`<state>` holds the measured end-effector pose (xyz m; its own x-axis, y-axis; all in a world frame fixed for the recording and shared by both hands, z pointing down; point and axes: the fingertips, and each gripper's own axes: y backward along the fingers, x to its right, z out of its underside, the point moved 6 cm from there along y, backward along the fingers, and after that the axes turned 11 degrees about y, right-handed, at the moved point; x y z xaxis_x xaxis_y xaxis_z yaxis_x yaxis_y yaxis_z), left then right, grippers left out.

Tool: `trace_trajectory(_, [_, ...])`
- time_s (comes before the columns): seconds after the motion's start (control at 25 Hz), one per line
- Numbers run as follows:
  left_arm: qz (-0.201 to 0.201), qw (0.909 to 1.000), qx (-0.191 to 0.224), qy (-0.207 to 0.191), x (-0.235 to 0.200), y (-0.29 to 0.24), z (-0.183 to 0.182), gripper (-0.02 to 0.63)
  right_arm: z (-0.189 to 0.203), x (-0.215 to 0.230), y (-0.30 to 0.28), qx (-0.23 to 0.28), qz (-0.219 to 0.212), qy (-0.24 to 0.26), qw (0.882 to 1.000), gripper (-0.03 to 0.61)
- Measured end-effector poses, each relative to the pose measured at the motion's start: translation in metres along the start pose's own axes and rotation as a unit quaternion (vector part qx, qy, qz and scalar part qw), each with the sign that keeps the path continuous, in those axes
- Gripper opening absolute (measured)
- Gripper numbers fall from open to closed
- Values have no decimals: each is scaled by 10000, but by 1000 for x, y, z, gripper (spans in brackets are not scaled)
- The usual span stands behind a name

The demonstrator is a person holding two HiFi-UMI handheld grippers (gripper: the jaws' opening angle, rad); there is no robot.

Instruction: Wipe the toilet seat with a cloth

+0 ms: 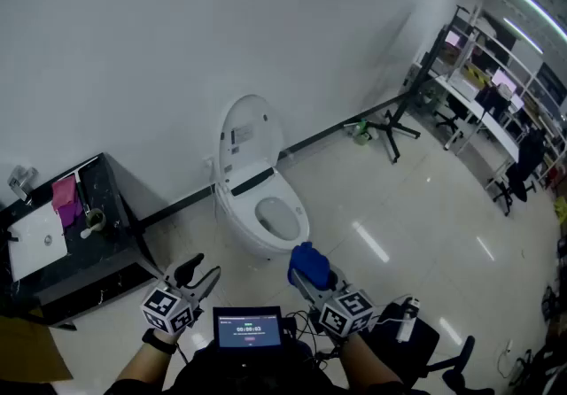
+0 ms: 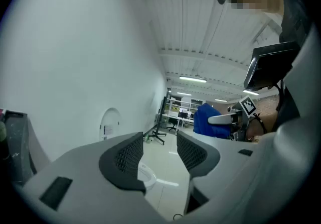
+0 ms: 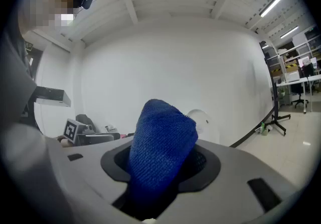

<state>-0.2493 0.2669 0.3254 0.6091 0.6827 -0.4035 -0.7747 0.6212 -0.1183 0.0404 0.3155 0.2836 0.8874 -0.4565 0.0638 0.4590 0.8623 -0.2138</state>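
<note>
Grippers side by side before the toilet (image 1: 262, 207).
The right gripper (image 1: 308, 271) pinches a blue cloth (image 3: 160, 142); the left gripper (image 2: 159, 155) gapes empty over glossy white floor (image 1: 399, 207).

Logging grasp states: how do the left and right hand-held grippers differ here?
The left hand-held gripper has jaws apart; the right hand-held gripper is shut. The left holds nothing; the right grips a bunched blue cloth. In the head view the right lines up with the white toilet seat; the left sits off to its side. Both hover short of it.
</note>
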Motion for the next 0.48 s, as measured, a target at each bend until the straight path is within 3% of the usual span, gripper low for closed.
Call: trace_trajectory(0.48, [92,9992,-307,-249,-37,-23,-13,216,2,40,-49,-296,257,292,9988,218])
